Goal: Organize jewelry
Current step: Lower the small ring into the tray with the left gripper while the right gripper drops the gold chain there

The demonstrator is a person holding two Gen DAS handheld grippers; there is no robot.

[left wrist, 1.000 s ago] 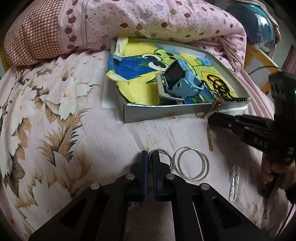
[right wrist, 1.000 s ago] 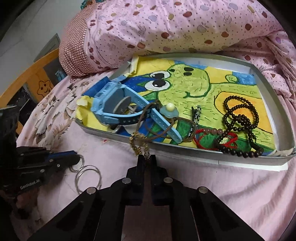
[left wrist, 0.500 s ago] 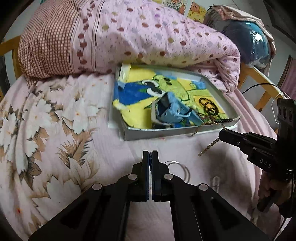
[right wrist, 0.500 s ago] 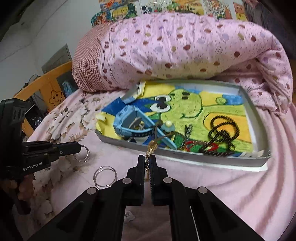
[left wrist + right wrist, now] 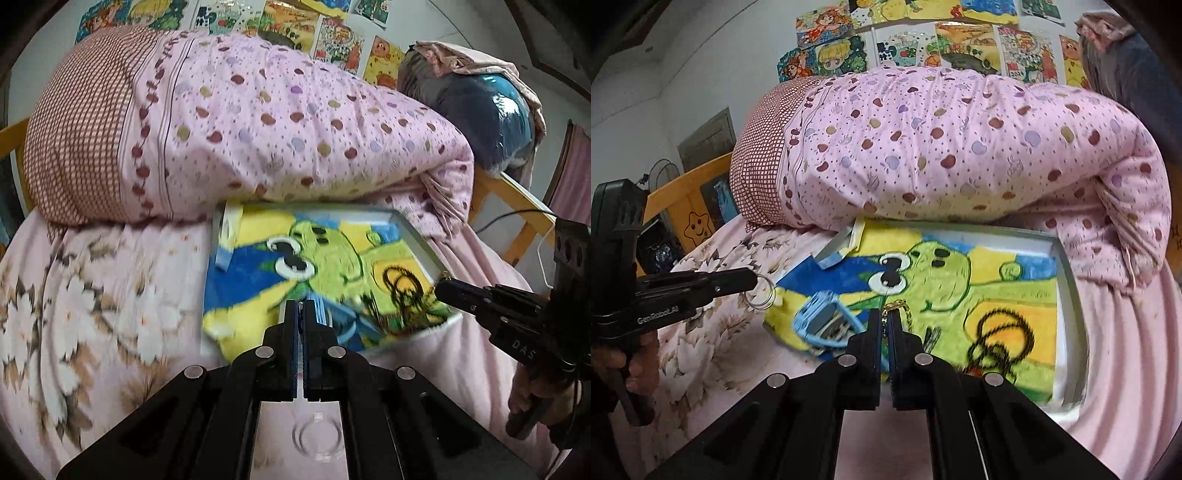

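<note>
Grippers both clamped: right gripper (image 5: 885,317) pinches thin gold chain (image 5: 899,310) above shallow grey tray (image 5: 1071,295); left gripper (image 5: 753,281) holds silver hoop rings (image 5: 762,295) just beside the tray's left edge. Another ring (image 5: 317,439) lies on bedsheet.

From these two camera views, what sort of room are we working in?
Most likely a child's bedroom. The work surface is a bed with a floral sheet and a rolled pink spotted quilt, framed by a wooden bedstead, and cartoon drawings are taped across the wall behind.
</note>
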